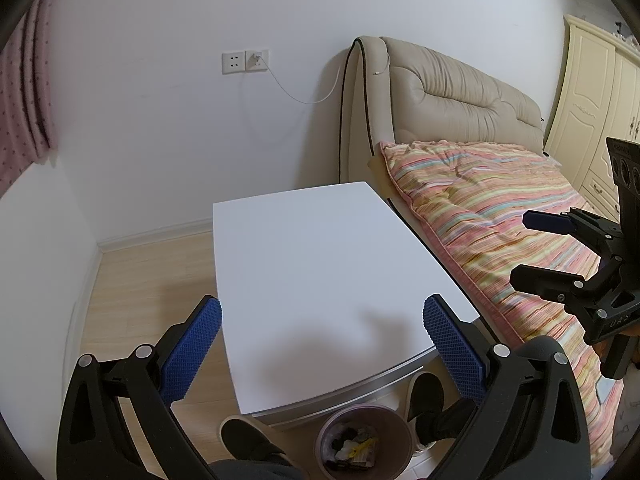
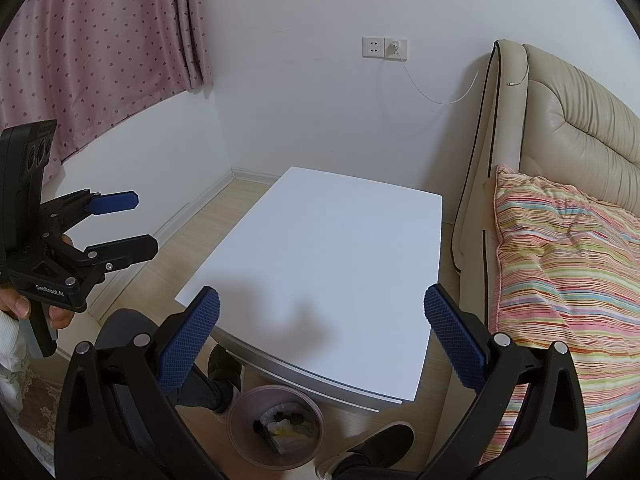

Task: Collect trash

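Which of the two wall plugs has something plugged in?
The right socket, nearer the bed. A white charger with a thin cable sits in it. The left socket has nothing in it.

White table [image 1: 320, 264], pink heart-dotted curtain [image 2: 100, 36], striped pastel quilt [image 1: 492, 208], beige headboard [image 1: 452, 96], mauve bin [image 2: 244, 412], blue-padded black tools.

One white rectangular counter [image 1: 320, 264], one round mauve plastic trash bin [image 1: 366, 444] with litter inside, two black tools with blue pads [image 1: 322, 344] [image 2: 320, 340], two dark shoes [image 1: 248, 436] [image 1: 426, 394], one striped quilt [image 1: 500, 216], two white wall sockets [image 1: 245, 61], one pink curtain [image 2: 92, 36]
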### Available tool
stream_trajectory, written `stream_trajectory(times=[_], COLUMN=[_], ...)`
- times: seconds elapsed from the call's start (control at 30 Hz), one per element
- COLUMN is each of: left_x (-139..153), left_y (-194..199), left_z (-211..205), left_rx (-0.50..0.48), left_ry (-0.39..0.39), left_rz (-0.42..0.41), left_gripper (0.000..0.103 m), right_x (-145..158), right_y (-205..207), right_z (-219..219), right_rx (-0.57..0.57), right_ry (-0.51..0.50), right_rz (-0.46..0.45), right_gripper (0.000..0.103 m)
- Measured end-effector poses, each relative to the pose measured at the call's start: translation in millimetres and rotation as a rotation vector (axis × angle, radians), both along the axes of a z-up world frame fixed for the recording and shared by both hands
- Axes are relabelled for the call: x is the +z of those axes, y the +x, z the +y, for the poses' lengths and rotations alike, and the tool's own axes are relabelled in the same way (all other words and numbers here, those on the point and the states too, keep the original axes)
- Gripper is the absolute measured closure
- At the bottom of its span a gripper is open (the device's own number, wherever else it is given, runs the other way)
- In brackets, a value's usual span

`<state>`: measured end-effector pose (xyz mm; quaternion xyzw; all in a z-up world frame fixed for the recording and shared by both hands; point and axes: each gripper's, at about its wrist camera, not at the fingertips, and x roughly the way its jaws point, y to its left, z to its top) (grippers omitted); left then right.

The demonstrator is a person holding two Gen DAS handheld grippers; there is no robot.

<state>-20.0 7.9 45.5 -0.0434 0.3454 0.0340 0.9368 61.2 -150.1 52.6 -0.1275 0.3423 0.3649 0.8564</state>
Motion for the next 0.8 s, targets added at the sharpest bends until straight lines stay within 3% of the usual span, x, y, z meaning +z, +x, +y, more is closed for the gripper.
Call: stream_trajectory(times=[0.8], left_x=[-3.9], left_y=[1.0], left_z=[-6.1], left_rx=[-0.010], left_ry=[0.018], left_rz=[0.013], left_gripper=[0.006], right_x=[-1.3], right_y=[-1.2], right_z=[-1.1], right_rx=[0.000], right_ry=[-0.001], right_rz=[0.002], right_gripper=[0.003])
